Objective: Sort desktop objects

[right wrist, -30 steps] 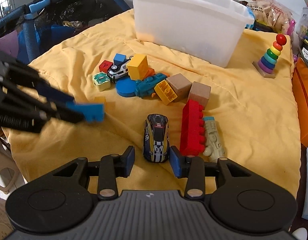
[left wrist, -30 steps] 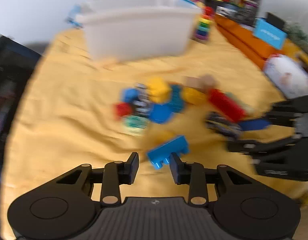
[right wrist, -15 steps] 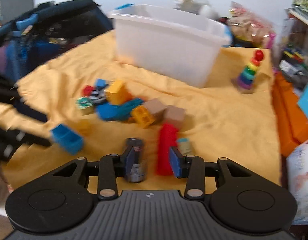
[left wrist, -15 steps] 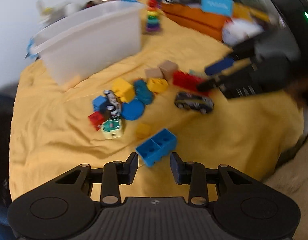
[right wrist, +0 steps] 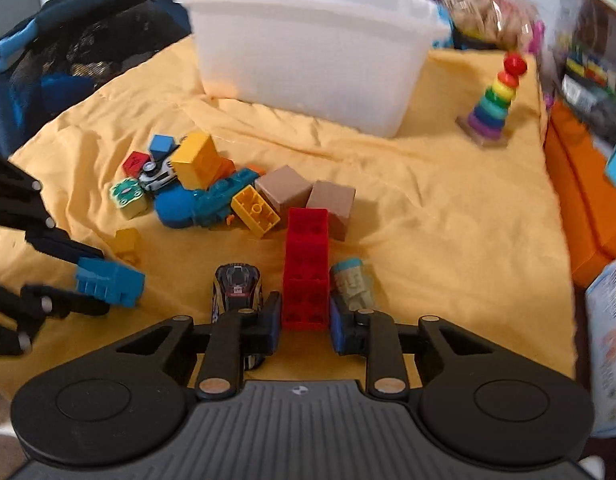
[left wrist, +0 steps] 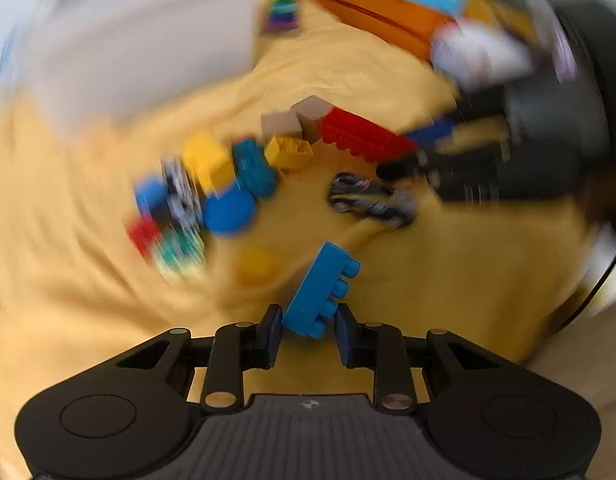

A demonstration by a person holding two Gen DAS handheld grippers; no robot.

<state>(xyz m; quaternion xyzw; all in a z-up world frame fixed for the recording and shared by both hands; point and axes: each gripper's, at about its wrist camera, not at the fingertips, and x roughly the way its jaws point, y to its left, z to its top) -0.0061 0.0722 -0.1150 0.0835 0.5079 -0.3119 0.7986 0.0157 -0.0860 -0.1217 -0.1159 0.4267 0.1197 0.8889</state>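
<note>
On the yellow quilt [right wrist: 428, 208], in front of the white bin [right wrist: 308, 52], both of your grippers are closing on bricks at once. The left gripper [left wrist: 308, 330] has the blue brick [left wrist: 322, 290] standing tilted between its jaws, studs toward the right pad; the pads flank its lower end, and the blurred frame leaves it unclear whether both are pressing yet. The right gripper [right wrist: 305, 322] straddles the near end of the long red brick [right wrist: 306, 264], which lies flat on the quilt with the toy car [right wrist: 237, 286] just beside it on the left and the pale green figure [right wrist: 352, 284] just beside it on the right; small gaps show at both pads, so it is not yet gripped.

To do this step well, finish each closure before you lift. Keep the right pads low on the red brick's side walls and clear of the car and the figure. The long brick, held at one end, is likely to droop, so lift it slowly. Square the blue brick between the pads, since a tilted grip on studs may slip on the way to the bin.
</note>
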